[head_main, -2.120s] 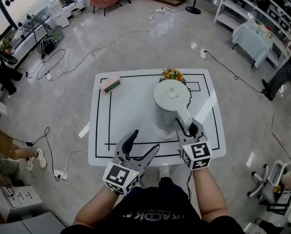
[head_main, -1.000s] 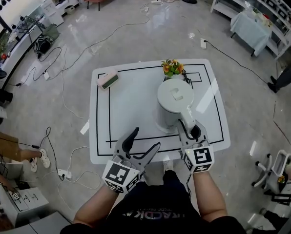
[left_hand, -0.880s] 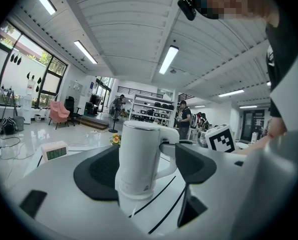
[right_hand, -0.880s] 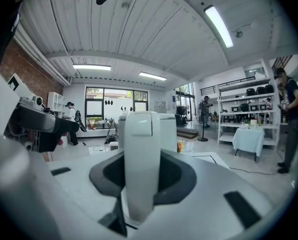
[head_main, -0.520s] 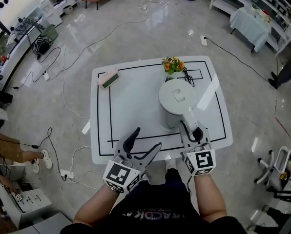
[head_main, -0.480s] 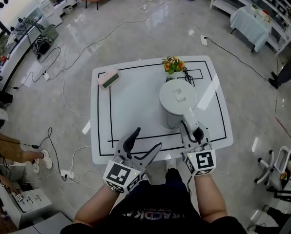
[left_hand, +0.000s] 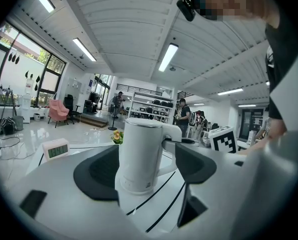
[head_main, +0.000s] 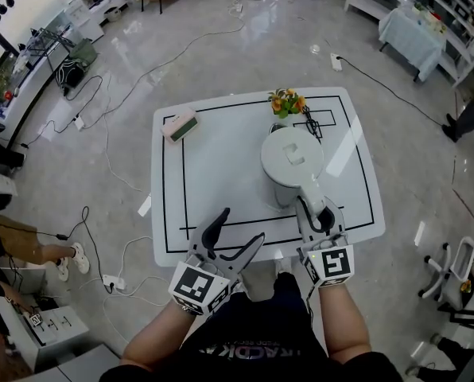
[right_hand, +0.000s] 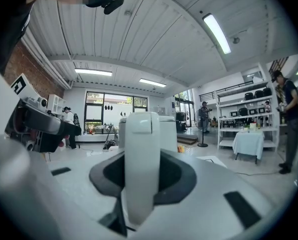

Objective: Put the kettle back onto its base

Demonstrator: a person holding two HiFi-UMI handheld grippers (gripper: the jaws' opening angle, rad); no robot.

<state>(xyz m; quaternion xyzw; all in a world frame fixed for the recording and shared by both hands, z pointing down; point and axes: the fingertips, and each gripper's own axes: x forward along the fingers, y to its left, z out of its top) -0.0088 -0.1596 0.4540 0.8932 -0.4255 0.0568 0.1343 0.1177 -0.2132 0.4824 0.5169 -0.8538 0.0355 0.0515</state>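
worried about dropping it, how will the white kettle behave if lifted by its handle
The kettle looks rigid, so it probably won't flex. Held only by the side handle in the right gripper, it may swing or tilt away. The smooth handle could slip.

From my head I am looking steeply down at the kettle (head_main: 293, 164) from well above, taking in the whole table (head_main: 221, 173) around it. The camera on my left gripper (head_main: 241, 225) is looking almost level at the kettle's side from nearby. The camera on my right gripper (head_main: 318, 212) is sitting just behind the kettle's handle (right_hand: 141, 164), facing along it, so the handle is filling the centre. All three views are sharing the kettle, and the left gripper view is also catching my right gripper beside the handle.
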